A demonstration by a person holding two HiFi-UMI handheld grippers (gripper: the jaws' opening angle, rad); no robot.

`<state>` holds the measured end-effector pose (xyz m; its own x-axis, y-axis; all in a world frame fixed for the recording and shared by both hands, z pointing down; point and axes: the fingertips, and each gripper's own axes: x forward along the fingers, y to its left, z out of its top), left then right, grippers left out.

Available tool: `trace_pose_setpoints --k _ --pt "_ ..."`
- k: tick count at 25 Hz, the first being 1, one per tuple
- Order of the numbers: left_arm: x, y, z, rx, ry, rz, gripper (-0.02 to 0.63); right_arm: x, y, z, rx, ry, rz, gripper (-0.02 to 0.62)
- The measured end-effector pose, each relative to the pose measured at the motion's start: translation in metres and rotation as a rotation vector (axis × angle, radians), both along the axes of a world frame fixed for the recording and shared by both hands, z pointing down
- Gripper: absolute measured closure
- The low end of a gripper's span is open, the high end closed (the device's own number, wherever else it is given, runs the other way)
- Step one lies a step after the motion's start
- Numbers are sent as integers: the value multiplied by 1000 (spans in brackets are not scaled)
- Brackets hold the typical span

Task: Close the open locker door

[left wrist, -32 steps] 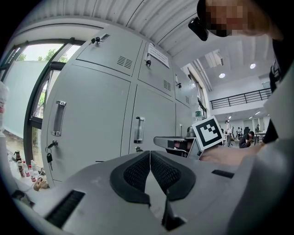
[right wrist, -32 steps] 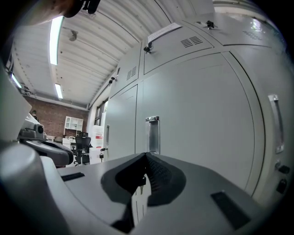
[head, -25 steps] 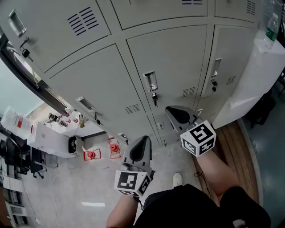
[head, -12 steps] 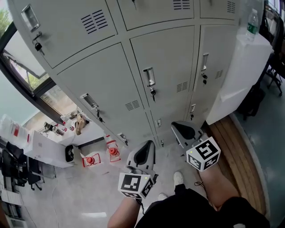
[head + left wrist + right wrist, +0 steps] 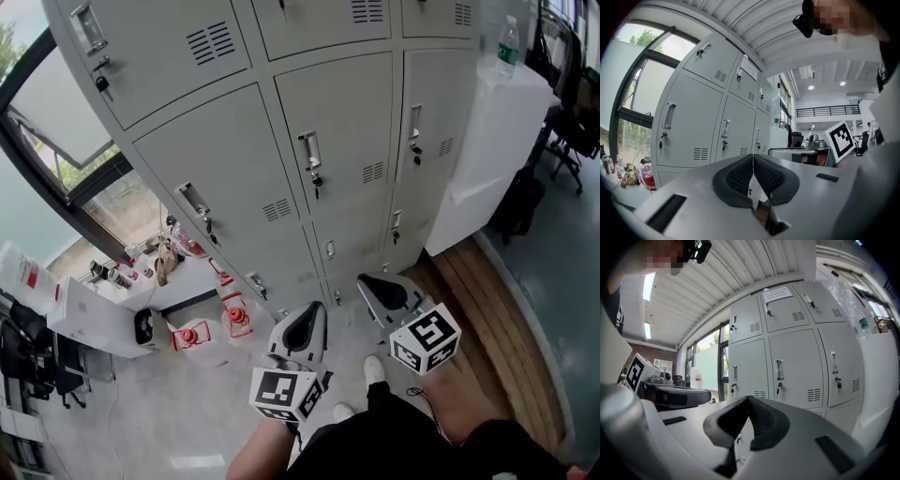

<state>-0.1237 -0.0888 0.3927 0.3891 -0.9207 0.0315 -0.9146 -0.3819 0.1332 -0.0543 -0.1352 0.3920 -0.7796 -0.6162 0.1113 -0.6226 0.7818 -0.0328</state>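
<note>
Locker door (image 5: 349, 127), the middle one in the grey bank of lockers (image 5: 216, 169), lies flush with its frame, its handle (image 5: 309, 150) at its left edge. Every other door in view sits flush too, with no edge standing proud. I cannot tell which door the task means.

At the left the bank ends beside a window (image 5: 56, 112). At the right a white cabinet (image 5: 497, 141) stands against the last column, with a bottle (image 5: 507, 42) on top. A wooden strip (image 5: 478, 291) runs along the cabinet's foot.

The pale floor (image 5: 141, 412) in front of the lockers is open in the middle. At the lower left, near the window, red objects (image 5: 236, 319) and a white box (image 5: 94, 319) crowd the foot of the bank.

The left gripper (image 5: 302, 323) and the right gripper (image 5: 384, 291) are side by side, well apart from the doors, above the person's shoe (image 5: 373, 373). In the left gripper view the dark pads (image 5: 738, 180) are pressed together with nothing between them. In the right gripper view its pads (image 5: 764, 420) also meet and hold nothing.
</note>
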Motion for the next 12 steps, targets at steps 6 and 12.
trace_pose_setpoints --k 6,12 --pt "-2 17 0 7 -1 7 588 2 20 -3 12 4 6 541" --pt "-2 29 0 12 -5 16 588 3 34 -5 17 3 14 541"
